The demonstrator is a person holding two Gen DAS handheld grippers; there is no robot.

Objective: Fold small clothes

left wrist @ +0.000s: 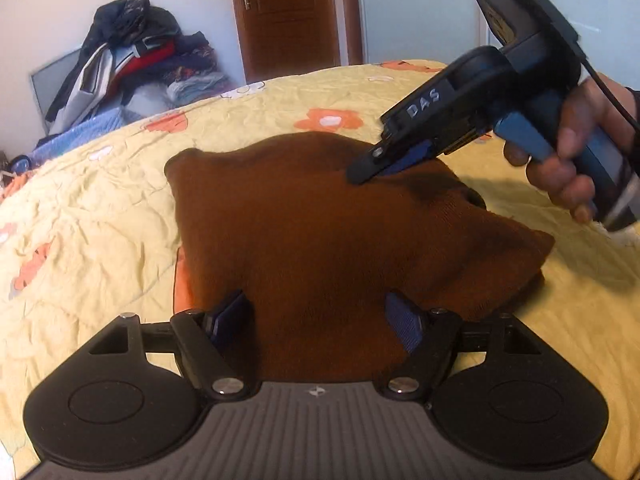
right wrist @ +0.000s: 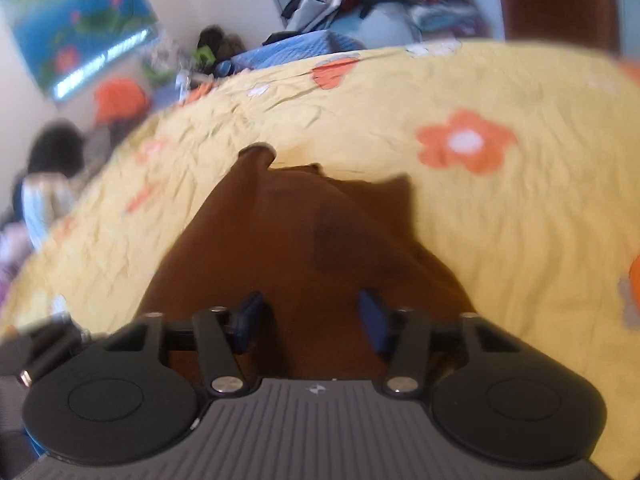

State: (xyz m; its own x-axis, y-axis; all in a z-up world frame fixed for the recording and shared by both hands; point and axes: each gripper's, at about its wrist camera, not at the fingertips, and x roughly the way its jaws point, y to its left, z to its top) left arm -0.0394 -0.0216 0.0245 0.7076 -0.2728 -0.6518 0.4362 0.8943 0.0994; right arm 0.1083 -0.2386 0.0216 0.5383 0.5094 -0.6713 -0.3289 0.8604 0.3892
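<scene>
Brown knit garment (left wrist: pixel 320 232) lies mid-bed on the yellow bedspread (left wrist: pixel 100 208) w/ orange flowers; everything below is placed relative to that garment. It looks partly folded, w/ a thicker doubled layer on its right side in the left wrist view.

Left gripper (left wrist: pixel 318 320) sits at the garment's near edge, fingers spread wide w/ brown cloth between them; pads don't press on it as far as I can see. Right gripper (left wrist: pixel 360 174) comes in over the garment's far right part, tips touching or just above the cloth. In its own view (right wrist: pixel 312 320) the fingers stand partly apart w/ garment between and under them; pads aren't closed on the fabric. A hand (left wrist: pixel 568 160) grips the right gripper's handle, off the garment's right side, w/ a black cable running back from it.

Around it: nothing else lies on the bedspread near the garment, only wrinkles and flower print. Beyond the garment's far edge, past the bed, is a wooden door (left wrist: pixel 288 16). Far left of the garment, off the bed, a clothes pile (left wrist: pixel 132 52) leans up against the wall, w/ a blue quilted item (left wrist: pixel 76 136) below it at the bed edge. Right wrist view adds a blue-green flower picture (right wrist: pixel 80 20) on the wall and a blurred person (right wrist: pixel 52 188) further left, well apart from the garment. That view is smeared, so small details there can't be read.
</scene>
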